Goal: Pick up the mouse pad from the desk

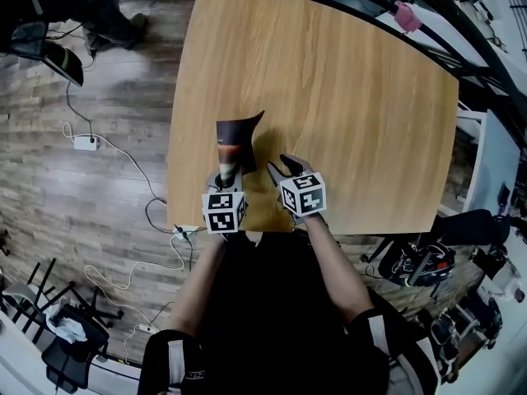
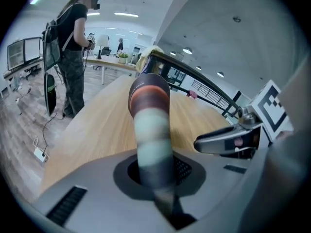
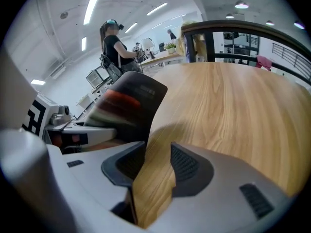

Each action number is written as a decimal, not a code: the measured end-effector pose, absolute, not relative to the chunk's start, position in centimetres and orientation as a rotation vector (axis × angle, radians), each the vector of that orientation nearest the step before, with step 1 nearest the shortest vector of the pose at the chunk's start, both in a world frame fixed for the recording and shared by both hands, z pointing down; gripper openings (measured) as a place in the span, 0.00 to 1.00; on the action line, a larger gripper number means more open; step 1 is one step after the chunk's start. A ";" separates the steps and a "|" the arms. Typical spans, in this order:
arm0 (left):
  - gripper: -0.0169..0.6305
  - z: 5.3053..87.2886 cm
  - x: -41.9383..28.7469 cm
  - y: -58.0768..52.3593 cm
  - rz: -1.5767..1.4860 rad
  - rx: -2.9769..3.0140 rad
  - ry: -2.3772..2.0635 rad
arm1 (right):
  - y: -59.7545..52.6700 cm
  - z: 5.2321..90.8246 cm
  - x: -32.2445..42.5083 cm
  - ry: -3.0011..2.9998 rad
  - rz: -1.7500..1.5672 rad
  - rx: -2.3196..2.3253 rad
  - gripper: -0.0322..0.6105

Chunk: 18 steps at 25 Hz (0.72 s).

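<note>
The mouse pad, pinched at its lower end in the left tongs, curls upright over the tabletop near its front edge while the right tongs stand spread and empty beside it; light and floppy, it probably handles best gripped by an edge.

The mouse pad stands in the left hand-held gripper above the bench, left of the right hand-held gripper.

two tongs, apparently one mouse pad
</note>
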<state>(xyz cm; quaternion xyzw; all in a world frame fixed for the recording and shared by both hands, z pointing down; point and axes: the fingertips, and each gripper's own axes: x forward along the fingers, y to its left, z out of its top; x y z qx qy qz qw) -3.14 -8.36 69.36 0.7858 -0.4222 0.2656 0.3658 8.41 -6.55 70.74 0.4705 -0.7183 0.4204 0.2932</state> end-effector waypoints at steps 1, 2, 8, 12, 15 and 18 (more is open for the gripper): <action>0.09 68.8 -3.2 -8.5 0.685 2.042 -1.080 | -6.5 70.3 8.5 -1.912 1.120 1.278 0.32; 0.09 68.3 -3.3 -8.6 0.680 2.058 -1.074 | -6.4 69.8 8.7 -1.913 1.119 1.305 0.32; 0.09 64.9 -2.7 -9.0 0.664 2.143 -1.016 | -6.8 65.9 10.9 -1.933 1.086 1.515 0.25; 0.09 62.1 -2.1 -9.0 0.653 2.196 -1.024 | -7.1 62.5 12.9 -1.965 1.026 1.631 0.21; 0.09 59.9 -1.0 -9.1 0.637 2.233 -1.054 | -7.2 60.0 14.9 -1.992 0.999 1.714 0.18; 0.09 58.1 0.1 -9.0 0.592 2.247 -1.062 | -7.2 57.8 16.6 -2.015 0.971 1.780 0.15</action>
